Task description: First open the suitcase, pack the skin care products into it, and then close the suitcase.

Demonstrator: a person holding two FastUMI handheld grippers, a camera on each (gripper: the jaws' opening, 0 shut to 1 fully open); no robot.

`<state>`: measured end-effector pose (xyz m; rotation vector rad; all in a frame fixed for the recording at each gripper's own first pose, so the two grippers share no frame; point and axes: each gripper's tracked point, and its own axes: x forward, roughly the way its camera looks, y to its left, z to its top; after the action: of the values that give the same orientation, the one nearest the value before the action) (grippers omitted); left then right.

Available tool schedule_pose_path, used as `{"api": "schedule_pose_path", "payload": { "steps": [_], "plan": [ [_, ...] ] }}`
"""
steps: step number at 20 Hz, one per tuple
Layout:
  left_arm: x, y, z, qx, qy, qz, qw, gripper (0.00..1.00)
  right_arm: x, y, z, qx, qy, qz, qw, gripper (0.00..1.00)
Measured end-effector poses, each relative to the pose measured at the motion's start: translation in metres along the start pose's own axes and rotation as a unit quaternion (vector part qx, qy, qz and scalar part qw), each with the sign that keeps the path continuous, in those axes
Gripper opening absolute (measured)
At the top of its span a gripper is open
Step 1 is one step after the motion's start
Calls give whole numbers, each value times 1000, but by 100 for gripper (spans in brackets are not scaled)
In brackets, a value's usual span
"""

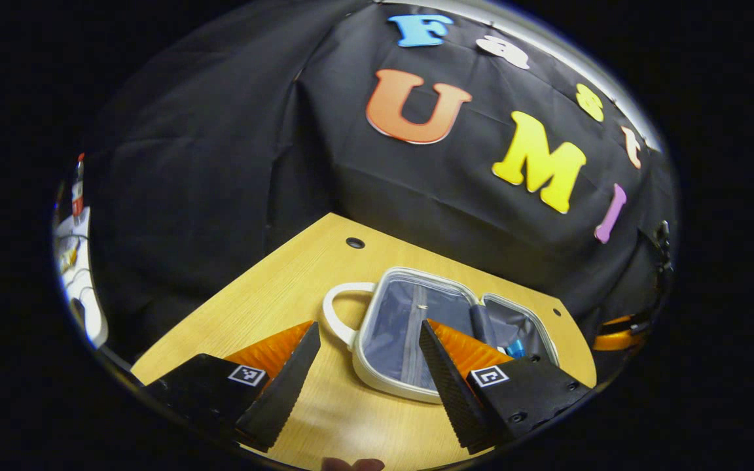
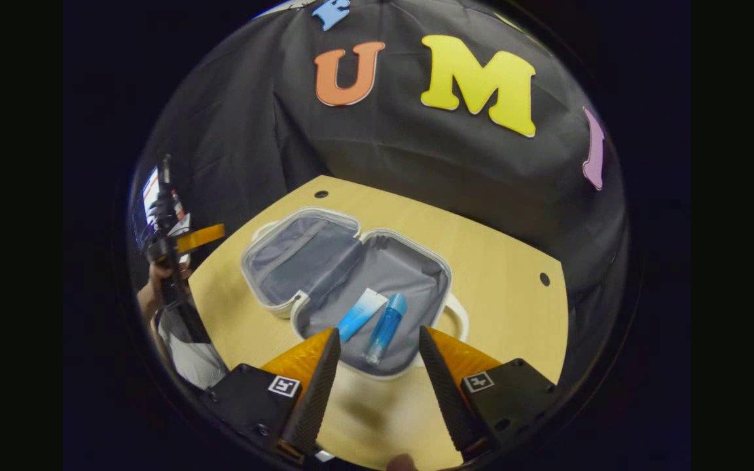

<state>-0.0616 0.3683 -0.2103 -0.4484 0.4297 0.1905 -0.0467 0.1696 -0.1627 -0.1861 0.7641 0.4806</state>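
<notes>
In the right gripper view, the right claw [image 2: 374,366] hangs with its fingers spread apart and nothing between them, poised over the near edge of the bench [image 2: 508,275]. Just past its tips lies the suitcase [image 2: 324,261], opened flat with both halves showing grey lining and a pale rim. Two skin care products rest in the nearer half: a blue bottle [image 2: 383,328] and, just beside it on the left, a blue-and-white tube [image 2: 359,315]. A white handle [image 2: 459,314] juts from that half toward the bench's right side. Off the bench's left edge, the other gripper and a hand [image 2: 149,294] holding it stand against the black cloth wall [image 2: 272,131].

In the left gripper view, the left claw [image 1: 370,363] is likewise parted and empty, above the wooden bench, with the open suitcase beyond its tips, toward the far corner. Small round holes [image 1: 355,243] pierce the benchtop near its far edges, and black cloth closes the booth behind.
</notes>
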Motion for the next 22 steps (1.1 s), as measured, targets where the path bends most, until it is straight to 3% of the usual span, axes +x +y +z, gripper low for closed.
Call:
{"api": "schedule_pose_path", "payload": {
  "steps": [4, 5, 7, 8, 10, 12, 13, 14, 15, 16, 17, 18, 19, 22],
  "plan": [
    [57, 53, -21, -88, 54, 13, 995, 97, -48, -21, 5, 31, -18, -22, 999, 71],
    [69, 57, -22, -110, 62, 9, 992, 85, -55, -24, 5, 37, -20, -27, 999, 71],
    [87, 55, -18, -150, 63, -10, 987, 85, -63, -33, 2, 45, -18, -43, 998, 70],
    [97, 51, -19, -168, 63, -20, 984, 96, -66, -35, 1, 52, -18, -49, 997, 71],
    [115, 54, -27, -187, 76, -15, 979, 100, -69, -39, -3, 65, -16, -57, 996, 71],
    [128, 46, -35, -203, 97, -24, 974, 93, -71, -47, -10, 69, -13, -68, 995, 71],
    [131, 45, -37, -200, 104, -21, 974, 100, -72, -52, -16, 78, -6, -72, 994, 71],
    [136, 46, -41, -197, 109, -17, 974, 82, -73, -53, -21, 93, -2, -73, 993, 71],
    [140, 45, -42, -196, 117, -15, 974, 77, -73, -55, -25, 110, 1, -73, 991, 67],
    [143, 44, -43, -199, 122, -11, 972, 58, -74, -59, -28, 124, 1, -74, 990, 68],
    [143, 42, -44, -204, 127, -10, 971, 32, -76, -62, -29, 136, 0, -75, 988, 68],
    [141, 40, -40, -205, 129, -6, 970, 30, -76, -64, -30, 145, -2, -75, 987, 67],
    [140, 36, -31, -196, 116, -5, 974, 19, -76, -66, -31, 150, -6, -75, 986, 67],
    [124, 14, 2, -127, 74, -9, 989, 11, -77, -73, -31, 163, -18, -78, 983, 71]
  ]
}}
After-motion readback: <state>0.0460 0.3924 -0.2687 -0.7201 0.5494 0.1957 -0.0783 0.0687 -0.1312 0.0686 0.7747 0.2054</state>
